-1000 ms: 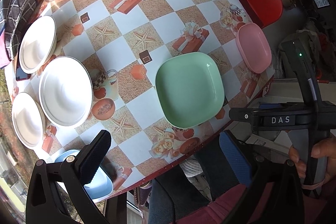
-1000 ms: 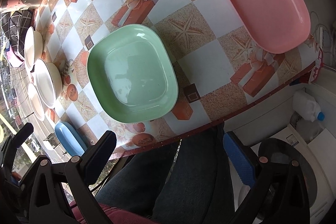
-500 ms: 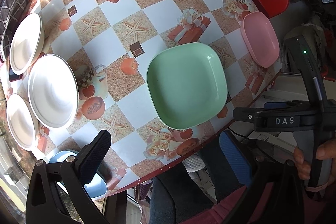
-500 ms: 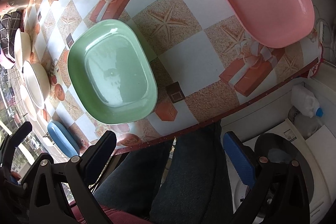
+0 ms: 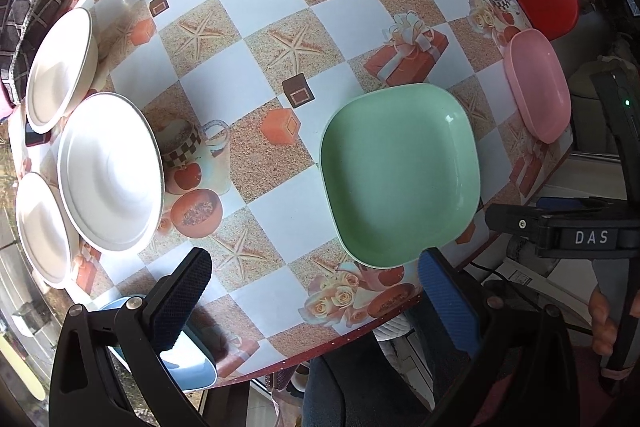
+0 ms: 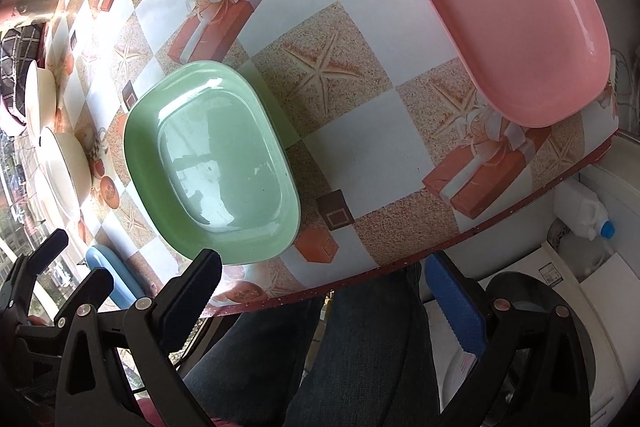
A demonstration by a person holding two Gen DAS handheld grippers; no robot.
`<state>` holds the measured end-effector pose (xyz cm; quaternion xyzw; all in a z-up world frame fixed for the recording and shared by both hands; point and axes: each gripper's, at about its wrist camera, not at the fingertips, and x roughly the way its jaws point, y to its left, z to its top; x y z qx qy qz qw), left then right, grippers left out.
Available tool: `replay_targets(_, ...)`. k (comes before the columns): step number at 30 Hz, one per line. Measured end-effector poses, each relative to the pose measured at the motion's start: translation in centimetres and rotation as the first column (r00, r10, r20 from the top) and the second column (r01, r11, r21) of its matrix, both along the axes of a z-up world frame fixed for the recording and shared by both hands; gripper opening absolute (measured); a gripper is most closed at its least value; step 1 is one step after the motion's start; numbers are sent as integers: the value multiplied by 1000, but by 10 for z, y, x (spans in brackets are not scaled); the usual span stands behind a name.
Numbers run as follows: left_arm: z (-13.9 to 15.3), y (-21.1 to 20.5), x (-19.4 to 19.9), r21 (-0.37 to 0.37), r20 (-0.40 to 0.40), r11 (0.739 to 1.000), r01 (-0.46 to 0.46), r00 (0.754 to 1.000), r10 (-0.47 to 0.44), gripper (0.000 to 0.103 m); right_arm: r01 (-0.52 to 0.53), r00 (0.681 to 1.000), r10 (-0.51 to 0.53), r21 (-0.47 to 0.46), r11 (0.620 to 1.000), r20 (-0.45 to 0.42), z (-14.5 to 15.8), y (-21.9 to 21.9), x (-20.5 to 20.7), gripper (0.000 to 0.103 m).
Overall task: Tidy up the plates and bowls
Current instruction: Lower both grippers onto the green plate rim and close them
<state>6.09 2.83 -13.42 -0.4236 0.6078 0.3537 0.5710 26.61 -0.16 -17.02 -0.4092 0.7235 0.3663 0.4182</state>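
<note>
Nothing is stacked yet as far as I can tell, everything is spread out on the checkered tablecloth (image 5: 256, 99). Both grippers hang off the near edge of the table, over the person's lap, jaws spread wide and holding nothing.

The green square plate (image 5: 400, 173) sits close to the near edge, flat and right side up. In the left wrist view it's ahead and to the right of the left gripper (image 5: 316, 297), with its near rim right next to the blue right-hand pad. In the right wrist view the same green plate (image 6: 212, 163) is ahead and to the left of the right gripper (image 6: 320, 301), its near corner just past the black pad. So it lies between the two tools, and honestly either could take it; I'd guess the right is a touch closer.

The pink plate (image 6: 508, 15) is further out on the right side near the table edge, well apart from the green one. Three white bowls (image 5: 110, 171) cluster on the far left, and a blue plate (image 5: 188, 359) sits under the left gripper's black finger.

My read: the rim nearest the person is the obvious place to pinch.
</note>
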Motion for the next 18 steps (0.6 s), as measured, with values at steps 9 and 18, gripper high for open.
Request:
replay_targets(9, -38, 6, 9, 33, -46, 998, -51, 998, 52, 103, -156, 981, 143, 97, 983, 129, -14, 23, -23, 102)
replay_targets(18, -64, 11, 9, 78, -87, 989, -125, 987, 131, 103, -227, 964, 208, 106, 968, 165, -42, 43, -42, 102)
